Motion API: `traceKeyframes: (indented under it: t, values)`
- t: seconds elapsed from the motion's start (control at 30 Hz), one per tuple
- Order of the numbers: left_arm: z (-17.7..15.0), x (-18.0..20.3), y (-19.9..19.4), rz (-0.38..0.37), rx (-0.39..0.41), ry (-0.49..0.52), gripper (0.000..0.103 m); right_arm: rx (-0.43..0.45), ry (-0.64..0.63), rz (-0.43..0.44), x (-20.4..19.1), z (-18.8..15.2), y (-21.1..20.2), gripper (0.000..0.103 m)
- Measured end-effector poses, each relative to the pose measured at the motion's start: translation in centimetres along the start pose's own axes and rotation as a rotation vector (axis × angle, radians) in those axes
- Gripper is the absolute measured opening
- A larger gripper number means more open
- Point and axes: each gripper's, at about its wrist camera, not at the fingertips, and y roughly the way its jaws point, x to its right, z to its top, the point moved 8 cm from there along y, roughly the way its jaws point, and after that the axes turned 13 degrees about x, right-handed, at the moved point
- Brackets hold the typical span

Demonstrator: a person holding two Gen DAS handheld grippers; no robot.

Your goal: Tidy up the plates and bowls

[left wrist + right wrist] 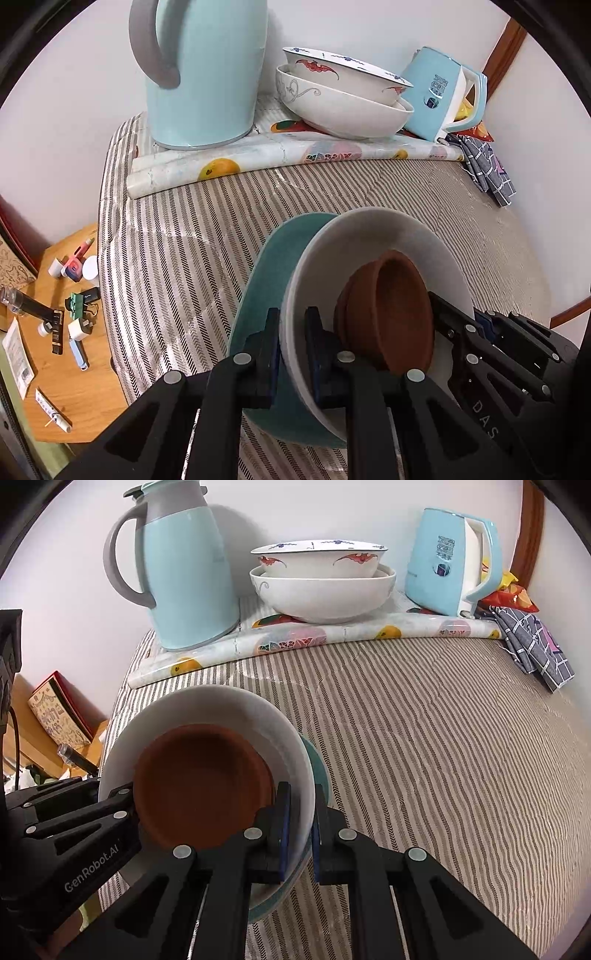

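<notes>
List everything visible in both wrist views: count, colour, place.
brown bowl: one, inside white plate
white plate: one, on teal plate, clamped at both sides
teal plate: one, bottom of stack
patterned bowls: two nested, white, back centre
thermos jug: one, pale blue, back left
electric kettle: one, pale blue, back right
checked cloth: one, grey, right
striped tablecloth: one, covers table
side table: one, wooden, left, small clutter
left gripper: black, jaws shut on stack rim
right gripper: black, likewise

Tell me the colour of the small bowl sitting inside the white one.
Terracotta brown bowl, clearest in the right wrist view.
</notes>
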Motion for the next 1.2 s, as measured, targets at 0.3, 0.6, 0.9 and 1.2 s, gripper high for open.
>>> traceKeyframes:
  t: [0.3, 0.6, 0.9, 1.2]
  values:
    - [0.0, -0.1, -0.1, -0.018, 0.005, 0.0, 0.017, 0.016, -0.03, -0.003, -0.1, 0.1, -0.4, 0.011]
    - [0.1, -0.4, -1.3, -0.021, 0.018, -0.014, 0.026, 0.046, -0.028, -0.012, 0.5, 0.5, -2.0, 0.014]
    - [0.5, -0.5, -4.5, -0.017, 0.067, -0.019, 0.045, 0.091, -0.038, -0.077, 1.6, 0.9, -5.3, 0.03]
    - [1.2, 1.6, -9.5, 0.002, 0.188, -0.004, 0.066, 0.17, 0.009, -0.135, 3.7, 0.7, -11.4, 0.051]
